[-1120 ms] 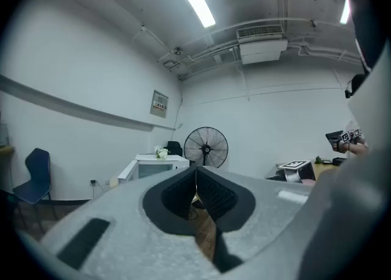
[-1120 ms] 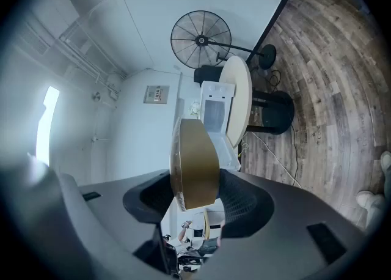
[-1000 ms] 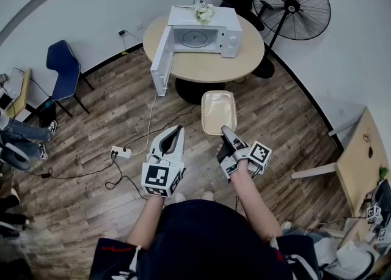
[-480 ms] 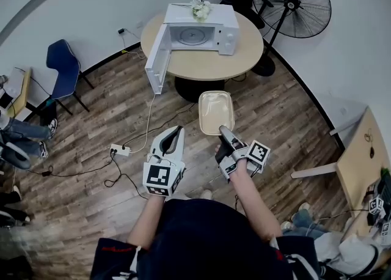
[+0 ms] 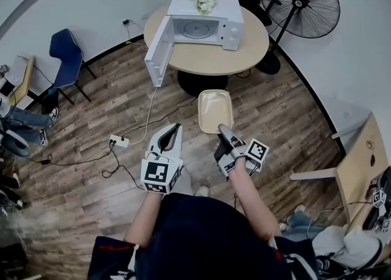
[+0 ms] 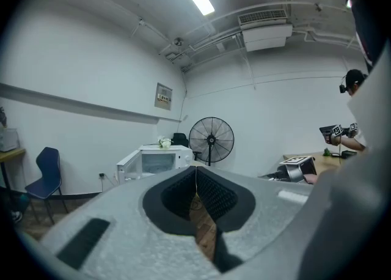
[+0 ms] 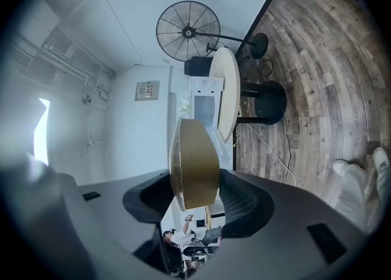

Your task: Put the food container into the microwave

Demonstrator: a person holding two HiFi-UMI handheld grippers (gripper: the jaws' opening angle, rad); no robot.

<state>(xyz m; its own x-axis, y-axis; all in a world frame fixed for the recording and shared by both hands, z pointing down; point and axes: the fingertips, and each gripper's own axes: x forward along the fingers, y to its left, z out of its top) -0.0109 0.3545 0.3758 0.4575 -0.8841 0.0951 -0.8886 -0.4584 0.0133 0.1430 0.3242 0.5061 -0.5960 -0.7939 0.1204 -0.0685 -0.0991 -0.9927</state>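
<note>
A tan food container (image 5: 215, 111) with a clear lid hangs over the wooden floor, held level by its near edge. My right gripper (image 5: 222, 132) is shut on that edge; in the right gripper view the food container (image 7: 194, 164) fills the gap between the pads. The white microwave (image 5: 204, 25) stands on a round table (image 5: 208, 58) ahead, its door (image 5: 157, 51) swung open to the left and its cavity showing. My left gripper (image 5: 170, 138) hangs shut and empty, left of the container; in the left gripper view the gripper (image 6: 195, 188) shows its pads meeting.
A black standing fan (image 5: 299, 5) is right of the table. A blue chair (image 5: 66, 55) stands at the left. A power strip (image 5: 119, 142) and cables lie on the floor. A wooden desk (image 5: 360, 162) sits at the right edge.
The table and microwave have shifted slightly in the head view as the person moved. The container stays in the right gripper; both grippers keep their places.
</note>
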